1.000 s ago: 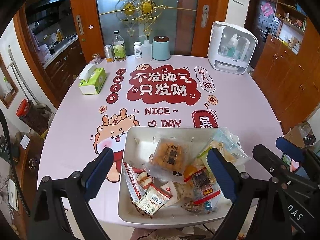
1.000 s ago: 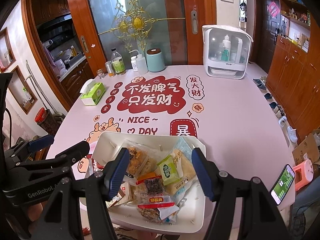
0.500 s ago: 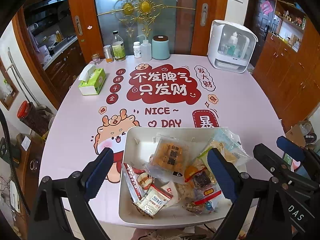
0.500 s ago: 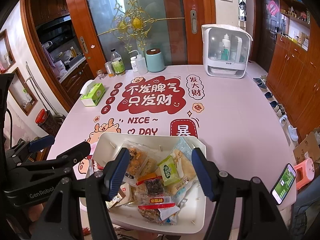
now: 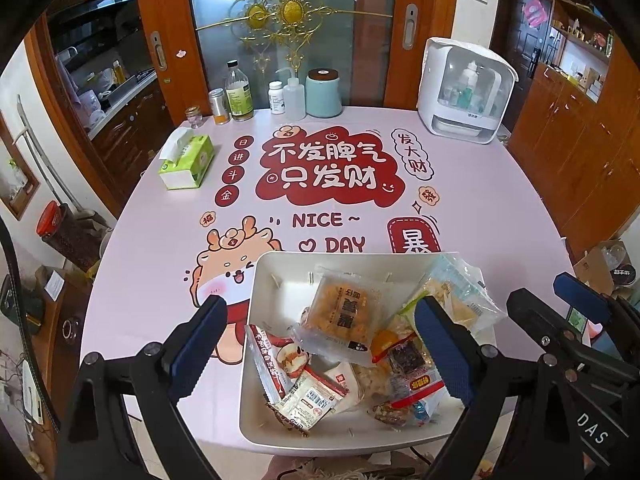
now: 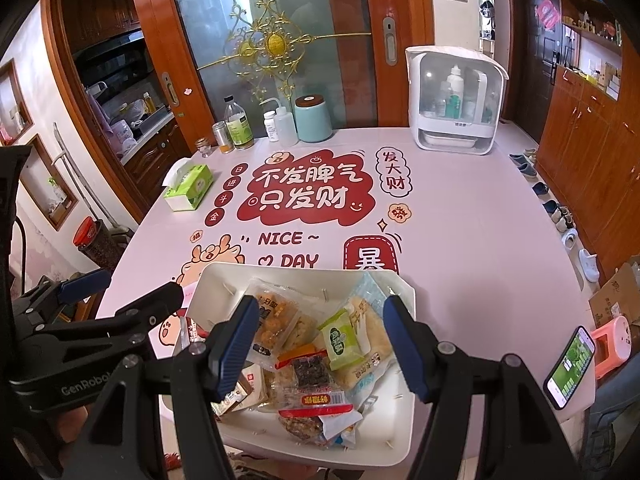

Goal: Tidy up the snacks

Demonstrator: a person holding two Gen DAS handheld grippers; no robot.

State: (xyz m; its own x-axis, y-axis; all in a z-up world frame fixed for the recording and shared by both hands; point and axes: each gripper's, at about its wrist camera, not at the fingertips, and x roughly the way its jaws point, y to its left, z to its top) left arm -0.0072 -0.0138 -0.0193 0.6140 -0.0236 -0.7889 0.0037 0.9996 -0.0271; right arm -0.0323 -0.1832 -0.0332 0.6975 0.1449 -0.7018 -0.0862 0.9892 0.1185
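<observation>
Both tools (image 5: 320, 344) (image 6: 318, 344) stay open and unmoved above the tray (image 5: 256, 360).

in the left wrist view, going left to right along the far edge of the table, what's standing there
small glass jar → metal tin → tall glass bottle → white pill bottle → squeeze bottle → teal canister → white countertop cabinet.
</observation>
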